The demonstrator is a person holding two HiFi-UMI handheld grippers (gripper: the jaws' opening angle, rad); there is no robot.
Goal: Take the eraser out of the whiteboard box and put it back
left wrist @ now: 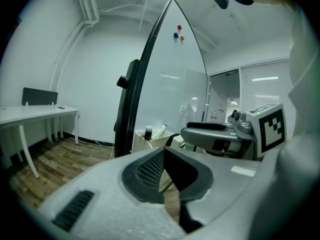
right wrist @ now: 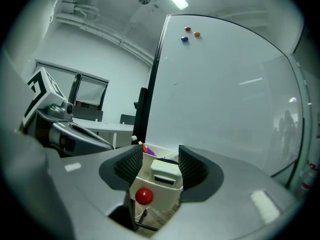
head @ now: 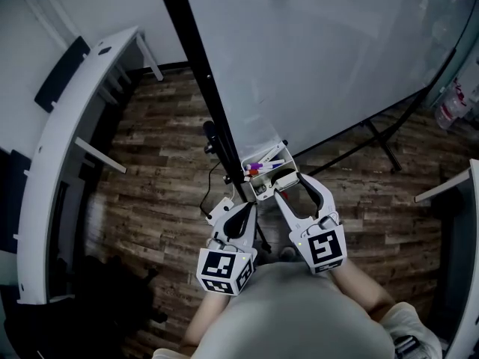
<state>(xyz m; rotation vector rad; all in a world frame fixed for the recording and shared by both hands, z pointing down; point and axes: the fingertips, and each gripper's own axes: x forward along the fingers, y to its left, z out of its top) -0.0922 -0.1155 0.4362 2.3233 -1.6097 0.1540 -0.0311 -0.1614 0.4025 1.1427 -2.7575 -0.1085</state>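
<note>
A small white box [right wrist: 156, 196] hangs at the whiteboard's [head: 322, 58] lower corner, with a red round magnet [right wrist: 144, 196] on its front. The white eraser [right wrist: 165, 173] with a dark underside sits in the box. My right gripper [right wrist: 160, 155] is open with its jaws either side of the eraser, and a gap shows at the left pad. In the head view the right gripper [head: 290, 184] reaches over the box [head: 262, 179], which also holds markers [head: 263, 165]. My left gripper [head: 248, 209] hovers just left of the box, shut and empty, its pads meeting at the tips [left wrist: 164, 156].
The whiteboard's black post [head: 198, 73] rises just left of the box, with stand legs [head: 382, 144] on the wood floor. A curved white desk [head: 67, 148] runs along the left. Coloured magnets [right wrist: 189, 33] sit high on the board. A bottle [head: 452, 103] stands at far right.
</note>
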